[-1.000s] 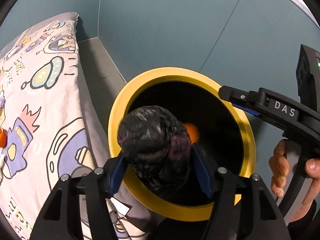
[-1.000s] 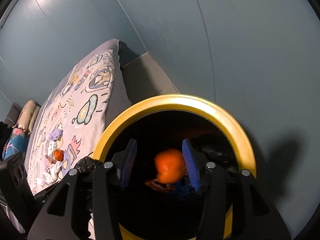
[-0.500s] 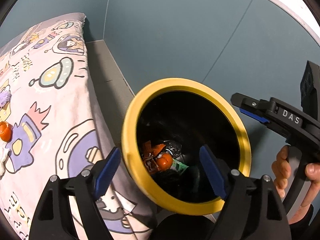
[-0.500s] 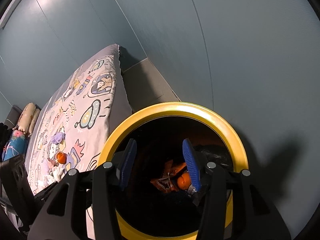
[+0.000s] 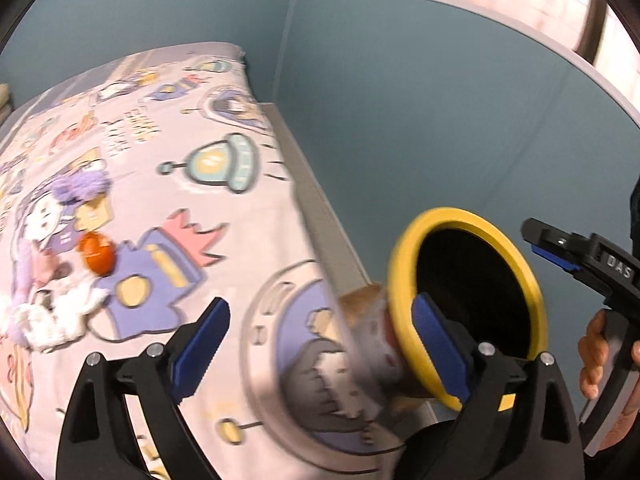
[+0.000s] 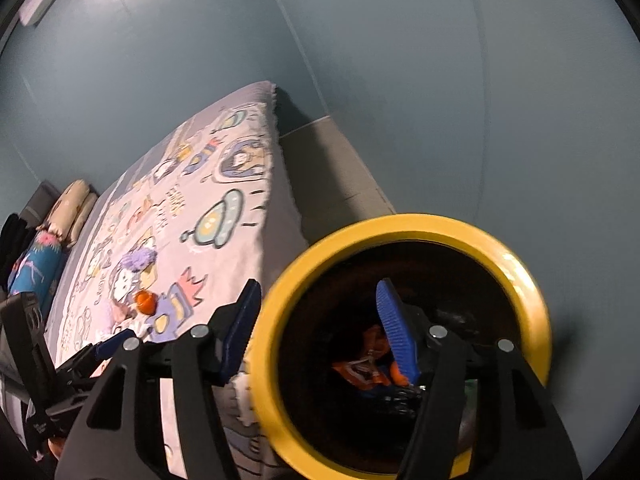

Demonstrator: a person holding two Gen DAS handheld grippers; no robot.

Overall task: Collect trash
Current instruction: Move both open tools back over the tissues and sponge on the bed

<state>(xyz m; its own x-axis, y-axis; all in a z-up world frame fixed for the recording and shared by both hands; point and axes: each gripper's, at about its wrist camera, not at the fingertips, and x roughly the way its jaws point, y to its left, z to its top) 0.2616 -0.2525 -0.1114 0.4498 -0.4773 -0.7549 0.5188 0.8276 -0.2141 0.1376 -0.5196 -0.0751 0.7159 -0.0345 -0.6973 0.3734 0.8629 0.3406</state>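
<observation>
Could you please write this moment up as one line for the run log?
left gripper: open, empty, jaws just opening | right gripper: open, empty, jaws just opening | bin: trash inside | orange ball: on bed

Bin [image 5: 404, 280] rim and bedsheet [image 5: 168, 184] print smeared by blur; trash [image 6: 368, 364] in the bin's dark interior indistinct

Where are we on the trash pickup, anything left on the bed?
Done: orange wrappers and other scraps lie inside the yellow-rimmed bin. In hand: nothing; the left gripper and right gripper have just been opening and both are empty. Left: an orange ball-like piece, white crumpled scraps and a purple fluffy bit on the bed.
</observation>
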